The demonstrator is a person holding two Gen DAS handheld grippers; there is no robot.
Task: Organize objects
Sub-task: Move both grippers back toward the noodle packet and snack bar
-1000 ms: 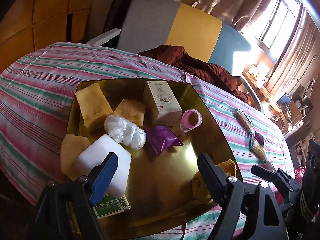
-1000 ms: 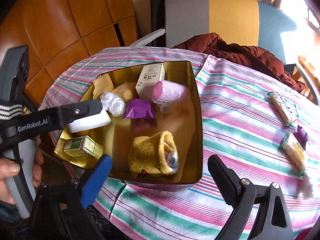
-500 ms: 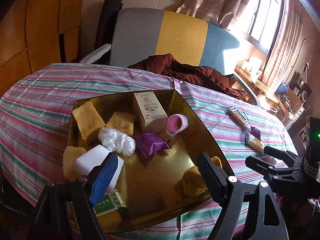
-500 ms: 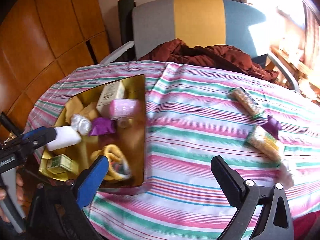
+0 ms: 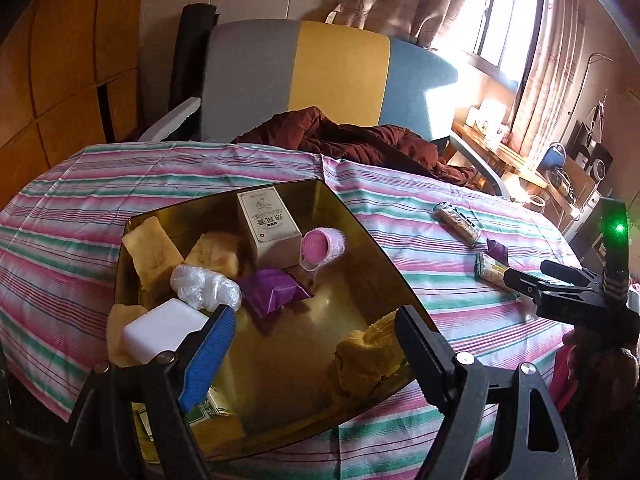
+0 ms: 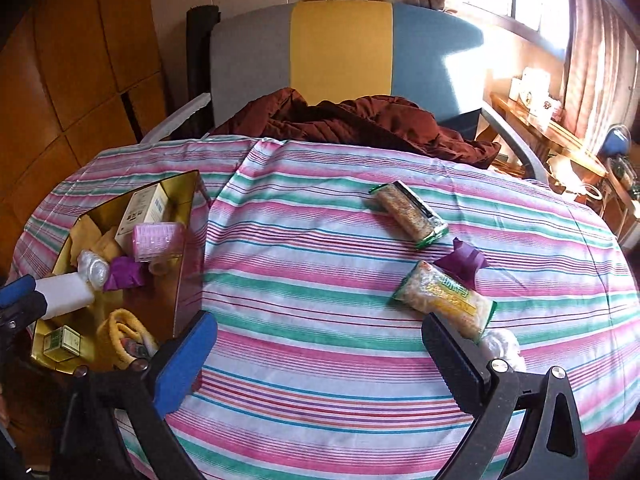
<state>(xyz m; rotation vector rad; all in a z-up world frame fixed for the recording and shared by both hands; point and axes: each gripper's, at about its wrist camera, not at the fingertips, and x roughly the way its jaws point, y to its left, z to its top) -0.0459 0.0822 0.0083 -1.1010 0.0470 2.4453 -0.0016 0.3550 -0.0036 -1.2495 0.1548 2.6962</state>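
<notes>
Snack bars (image 6: 409, 214) are lying at two o'clock from the gold tray (image 6: 188, 280); both the left gripper (image 5: 312, 330) and right gripper (image 6: 320, 344) are hovering spread, holding nothing.

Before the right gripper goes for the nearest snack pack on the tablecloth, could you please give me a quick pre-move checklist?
1. Right gripper open and unladen: ok.
2. Nearest snack pack in view: ok.
3. Pack clear of neighbours: not ok; purple wrapper touches its far end, white wad sits at its near end.
4. Left gripper open, over the gold tray: ok.
5. Tray has free floor space: ok.
</notes>
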